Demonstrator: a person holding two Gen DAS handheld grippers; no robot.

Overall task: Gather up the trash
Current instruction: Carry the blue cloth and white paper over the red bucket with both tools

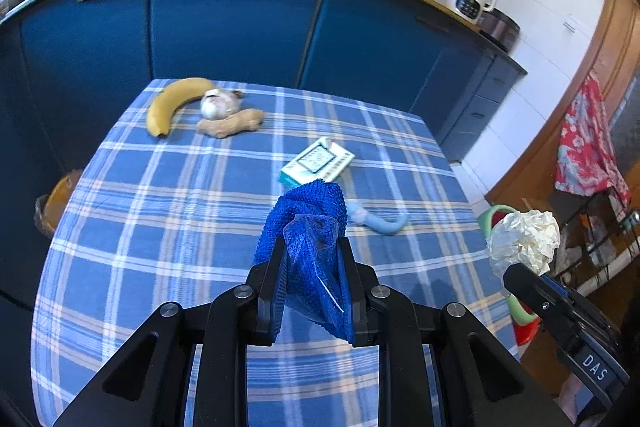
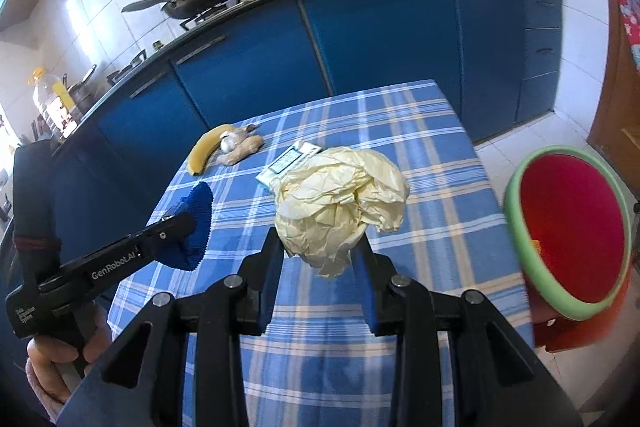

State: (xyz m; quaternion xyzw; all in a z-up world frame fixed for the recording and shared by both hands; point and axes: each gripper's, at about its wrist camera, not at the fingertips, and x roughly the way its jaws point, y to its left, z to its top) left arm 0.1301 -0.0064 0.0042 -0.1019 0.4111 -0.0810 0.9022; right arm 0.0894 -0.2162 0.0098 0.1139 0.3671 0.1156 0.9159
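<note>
My left gripper (image 1: 310, 247) is shut on a blue knitted cloth (image 1: 308, 223) and holds it above the checked table (image 1: 160, 227). It also shows at the left of the right wrist view (image 2: 188, 227), with the blue cloth (image 2: 198, 223). My right gripper (image 2: 318, 247) is shut on a crumpled cream paper ball (image 2: 340, 199), held above the table's right part; the ball shows in the left wrist view (image 1: 524, 239). A red bin with a green rim (image 2: 568, 231) stands on the floor to the right of the table. A small white-green box (image 1: 316, 163) and a light-blue scrap (image 1: 380, 223) lie on the table.
A banana (image 1: 172, 107), a garlic bulb (image 1: 218, 103) and a ginger root (image 1: 232, 125) lie at the table's far left. Blue kitchen cabinets (image 1: 240, 27) run behind the table, with a wok, kettle and appliances on the counter. A brown basket (image 1: 56, 203) sits left of the table.
</note>
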